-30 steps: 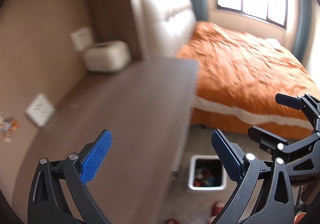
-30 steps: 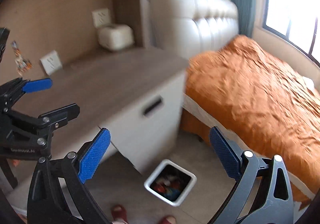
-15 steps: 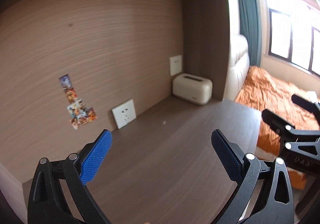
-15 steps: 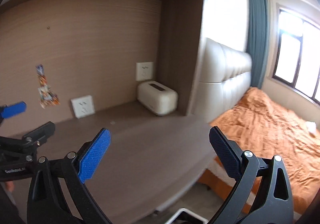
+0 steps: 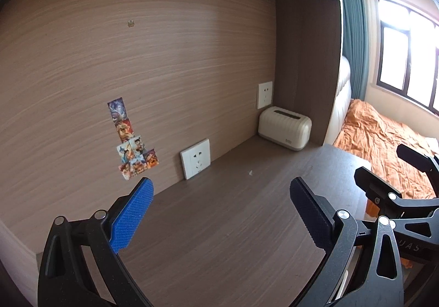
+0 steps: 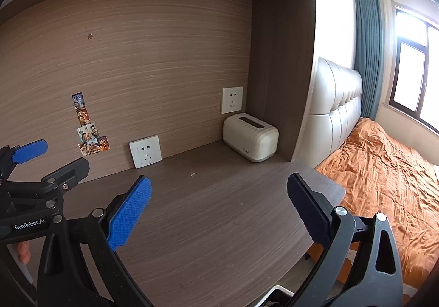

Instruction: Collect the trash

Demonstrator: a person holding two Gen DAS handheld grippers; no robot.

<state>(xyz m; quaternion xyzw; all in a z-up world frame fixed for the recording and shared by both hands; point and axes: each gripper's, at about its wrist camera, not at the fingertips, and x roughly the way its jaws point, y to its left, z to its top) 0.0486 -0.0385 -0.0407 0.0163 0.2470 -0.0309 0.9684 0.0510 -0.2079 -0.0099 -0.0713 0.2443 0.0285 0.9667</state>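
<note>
Both grippers are hovering side by side above the front of the dark wood desk (image 5: 219, 224), pointing toward the wall panel behind it. The left gripper (image 5: 219, 213) is holding its jaws spread wide with nothing between the two blue pads; the right gripper (image 6: 218, 213) is doing the same, jaws wide apart and empty. In the right wrist view the left gripper is showing at the left edge, its black frame carrying the white lettering "GenRobot.AI", and a bit of the person's finger (image 6: 23, 252) is peeking out below it.

One cream tissue box (image 6: 251, 137) is sitting in the desk's back right corner, against the side panel; a small logo is printed low on its front face, too small to read. Two white wall sockets are showing: one socket (image 6: 231, 100) is mounted above the box, and the other socket (image 6: 145, 152) is sitting low on the wall at the desk's back edge. A column of colourful stickers (image 5: 131, 139) is clinging to the wall left of that; I cannot count them surely.

One tiny pale crumb of trash (image 6: 192, 174) is lying on the desk toward its back edge, between the lower socket and the tissue box, well apart from both grippers. The white rim of a bin (image 6: 277, 292) is just showing below the desk's front right corner, beside the orange bed (image 6: 384, 169).
</note>
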